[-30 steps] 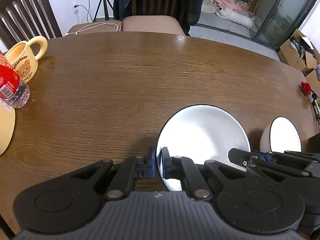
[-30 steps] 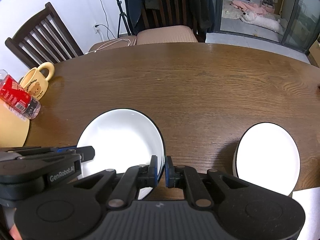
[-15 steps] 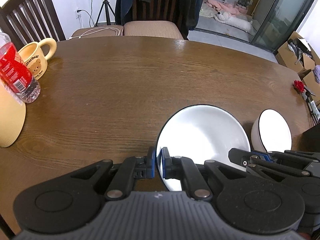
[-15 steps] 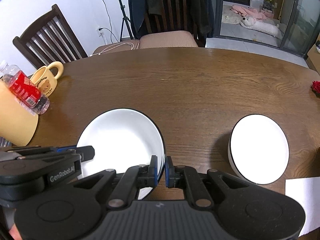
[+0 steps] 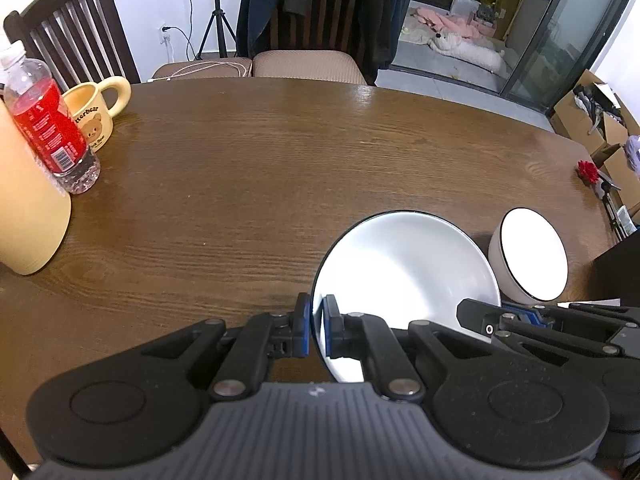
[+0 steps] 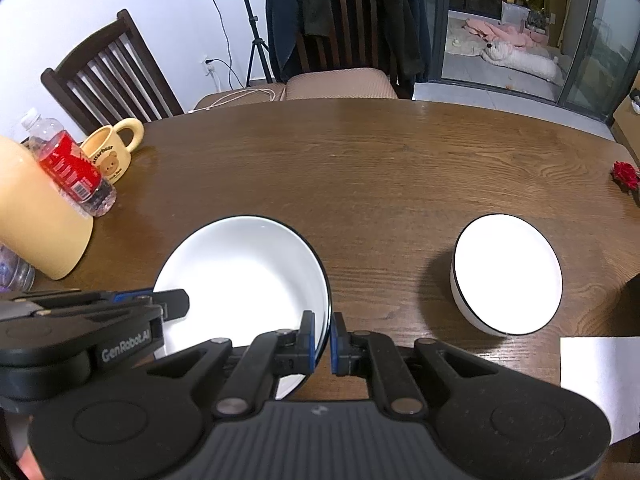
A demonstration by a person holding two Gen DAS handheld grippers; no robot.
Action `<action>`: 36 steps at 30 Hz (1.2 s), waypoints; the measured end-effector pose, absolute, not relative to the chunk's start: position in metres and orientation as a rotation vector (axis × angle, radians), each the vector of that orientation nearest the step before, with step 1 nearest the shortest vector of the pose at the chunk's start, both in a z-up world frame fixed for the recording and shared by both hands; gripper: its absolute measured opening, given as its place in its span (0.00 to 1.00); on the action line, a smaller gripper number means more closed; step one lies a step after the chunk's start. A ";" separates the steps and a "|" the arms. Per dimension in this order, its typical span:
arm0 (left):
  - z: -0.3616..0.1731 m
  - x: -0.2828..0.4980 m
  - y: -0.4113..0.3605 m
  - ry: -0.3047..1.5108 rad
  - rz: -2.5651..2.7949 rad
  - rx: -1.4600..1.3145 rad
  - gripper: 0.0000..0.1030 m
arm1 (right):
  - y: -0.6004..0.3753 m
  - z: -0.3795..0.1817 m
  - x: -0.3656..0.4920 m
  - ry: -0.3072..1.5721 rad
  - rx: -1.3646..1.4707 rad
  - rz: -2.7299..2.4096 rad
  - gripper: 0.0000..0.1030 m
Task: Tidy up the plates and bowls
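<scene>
A white plate with a black rim [image 5: 404,268] is held above the brown table between both grippers. My left gripper [image 5: 317,326] is shut on the plate's left rim. My right gripper [image 6: 323,338] is shut on the plate's right rim; the plate also shows in the right wrist view [image 6: 244,276]. A white bowl with a black rim [image 6: 508,274] stands on the table to the right of the plate, apart from it; it also shows in the left wrist view [image 5: 528,256].
A yellow bear mug [image 5: 94,114], a red-labelled water bottle [image 5: 48,128] and a tilted yellow plate [image 5: 28,208] stand at the table's left. A red flower [image 6: 626,174] lies at the right edge. White paper [image 6: 596,380] lies near right. Chairs stand behind the table.
Both grippers have risen with the plate, so the table and the bowl look smaller and farther. The bottle and yellow plate have come further into view. The grips have not changed.
</scene>
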State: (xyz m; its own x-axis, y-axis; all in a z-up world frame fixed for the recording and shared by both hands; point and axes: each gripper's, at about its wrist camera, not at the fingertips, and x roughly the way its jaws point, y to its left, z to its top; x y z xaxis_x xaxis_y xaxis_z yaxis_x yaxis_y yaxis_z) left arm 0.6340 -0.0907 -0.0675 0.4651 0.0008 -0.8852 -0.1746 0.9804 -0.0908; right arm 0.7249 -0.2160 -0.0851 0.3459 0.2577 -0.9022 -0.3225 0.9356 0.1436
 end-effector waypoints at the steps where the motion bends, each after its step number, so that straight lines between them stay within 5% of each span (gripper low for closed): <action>1: -0.066 0.632 -0.091 1.082 0.109 -0.179 0.06 | -0.216 -0.084 0.723 1.157 -0.062 0.378 0.07; 36: -0.037 0.545 -0.075 1.035 0.162 -0.211 0.06 | -0.203 -0.053 0.644 1.117 -0.091 0.430 0.07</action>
